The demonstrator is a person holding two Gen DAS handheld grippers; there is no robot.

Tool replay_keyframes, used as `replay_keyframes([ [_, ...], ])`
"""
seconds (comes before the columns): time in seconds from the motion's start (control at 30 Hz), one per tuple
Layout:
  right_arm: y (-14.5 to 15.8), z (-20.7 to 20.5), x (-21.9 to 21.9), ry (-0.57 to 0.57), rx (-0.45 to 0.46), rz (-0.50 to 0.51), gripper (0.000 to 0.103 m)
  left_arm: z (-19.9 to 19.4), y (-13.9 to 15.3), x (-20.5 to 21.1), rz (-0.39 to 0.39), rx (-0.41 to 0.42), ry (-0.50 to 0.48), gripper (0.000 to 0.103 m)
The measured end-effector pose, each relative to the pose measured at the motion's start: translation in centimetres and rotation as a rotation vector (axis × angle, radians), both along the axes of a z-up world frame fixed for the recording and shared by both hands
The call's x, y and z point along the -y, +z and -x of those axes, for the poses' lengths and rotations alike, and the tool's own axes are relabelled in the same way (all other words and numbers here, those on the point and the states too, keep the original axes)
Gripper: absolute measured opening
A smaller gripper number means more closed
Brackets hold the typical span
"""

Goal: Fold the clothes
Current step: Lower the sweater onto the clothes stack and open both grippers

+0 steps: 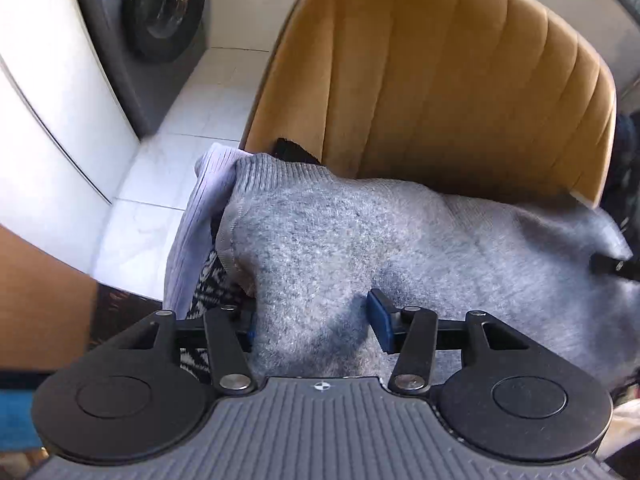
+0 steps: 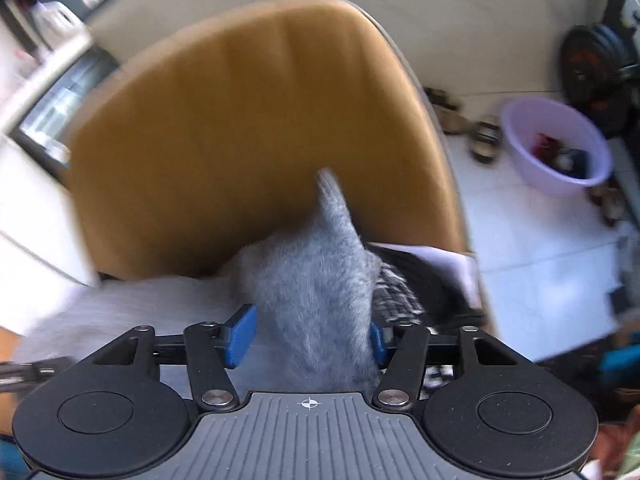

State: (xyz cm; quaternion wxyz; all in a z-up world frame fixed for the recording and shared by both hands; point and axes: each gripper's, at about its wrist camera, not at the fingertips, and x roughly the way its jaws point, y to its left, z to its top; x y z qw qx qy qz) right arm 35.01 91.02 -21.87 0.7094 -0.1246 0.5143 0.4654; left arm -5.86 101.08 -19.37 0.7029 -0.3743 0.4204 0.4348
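The left gripper (image 1: 316,330) was spread wide, with a fold of the grey sweater (image 1: 340,232) bulging up between its blue-padded fingers (image 1: 379,322); the pads were apart and no grasp was made. The right gripper (image 2: 306,338) also stood with its fingers well separated. A raised ridge of the same grey sweater (image 2: 316,280) passed between them, touching the right pad, with a gap at the left pad (image 2: 240,336). Whether the cloth was pinched could not be told.

The sweater was a fuzzy, heathered grey knit with a ribbed edge. It lay spread over the seat of the chair (image 1: 440,80), directly ahead of both grippers. In the right wrist view its raised part tapered to a point ahead of the gripper, long axis running away from the fingers toward the chair back (image 2: 240,140).

To the left of the left gripper, beneath the sweater, lay a pale lilac ribbed garment (image 1: 200,208) and a black-and-white patterned fabric (image 1: 208,288). The chair back was ochre, suede-like and channelled in vertical ribs.

Further left stood a dark washing machine (image 1: 160,12) on a white tiled floor (image 1: 160,176). Far right of the right gripper sat a lilac plastic basin (image 2: 556,144).
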Motion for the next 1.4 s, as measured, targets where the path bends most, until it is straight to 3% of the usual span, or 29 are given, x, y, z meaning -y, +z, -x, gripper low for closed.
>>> replay_keyframes([
  [0.1, 0.9, -1.0, 3.0, -0.061, -0.086, -0.073, 0.061, 2.8, 1.8, 1.9, 0.001, 0.075, 0.023, 0.062],
  [0.27, 3.0, -0.3, 9.5, -0.149, -0.140, -0.116, 0.061, 7.3, 3.1, 5.6, 0.055, 0.217, 0.088, 0.067],
  [0.4, 2.3, 1.4, 12.5, -0.183, -0.160, -0.125, 0.064, 8.0, 0.9, 5.7, 0.133, 0.243, 0.139, 0.069],
  [0.5, 1.1, 2.4, 12.4, -0.235, -0.178, -0.122, 0.064, 8.7, -0.7, 5.1, 0.150, 0.288, 0.250, 0.069],
  [0.53, 1.1, 2.5, 12.1, -0.245, -0.162, -0.122, 0.059, 8.8, -0.9, 4.9, 0.153, 0.295, 0.265, 0.067],
  [0.57, 1.1, 2.7, 11.7, -0.256, -0.145, -0.122, 0.050, 8.9, -1.0, 4.7, 0.157, 0.301, 0.281, 0.049],
  [0.6, 1.2, 2.9, 11.4, -0.261, -0.123, -0.114, 0.028, 8.9, -1.2, 4.4, 0.160, 0.306, 0.295, 0.033],
  [0.63, 1.4, 3.2, 11.1, -0.263, -0.095, -0.099, 0.015, 8.9, -1.0, 4.4, 0.153, 0.279, 0.283, 0.013],
  [0.8, 4.7, 4.3, 13.0, -0.306, -0.071, -0.183, 0.009, 9.6, 0.4, 4.3, 0.107, 0.180, 0.233, 0.010],
  [0.93, 5.2, 5.3, 14.4, -0.305, -0.031, -0.151, 0.009, 10.0, -0.7, 4.0, 0.130, 0.126, 0.195, 0.011],
  [1.03, 2.4, 5.1, 14.7, -0.329, -0.028, -0.074, 0.010, 8.6, -1.5, 4.1, 0.113, 0.049, 0.128, 0.015],
  [1.1, 1.4, 5.7, 14.2, -0.301, 0.027, -0.037, 0.016, 7.6, -1.6, 4.3, 0.098, 0.003, 0.081, 0.023],
  [1.13, 1.0, 6.1, 14.0, -0.282, 0.060, -0.020, 0.026, 7.2, -1.2, 4.5, 0.083, -0.007, 0.056, 0.040],
  [1.17, 1.0, 6.4, 13.7, -0.275, 0.088, -0.005, 0.033, 6.7, -0.8, 4.7, 0.068, -0.017, 0.031, 0.071],
  [1.2, 1.4, 6.7, 13.5, -0.280, 0.112, 0.006, 0.050, 6.4, -0.5, 5.0, 0.044, -0.034, 0.013, 0.081],
  [1.23, 1.9, 7.1, 13.5, -0.286, 0.136, 0.015, 0.072, 6.0, 0.0, 5.5, 0.015, -0.056, -0.022, 0.085],
  [1.3, 3.0, 7.8, 13.4, -0.288, 0.175, 0.029, 0.076, 5.2, 1.0, 6.5, -0.044, -0.100, -0.093, 0.085],
  [1.4, 3.9, 9.1, 13.6, -0.256, 0.177, 0.053, 0.079, 4.5, 2.4, 7.8, -0.051, -0.109, -0.167, 0.090],
])
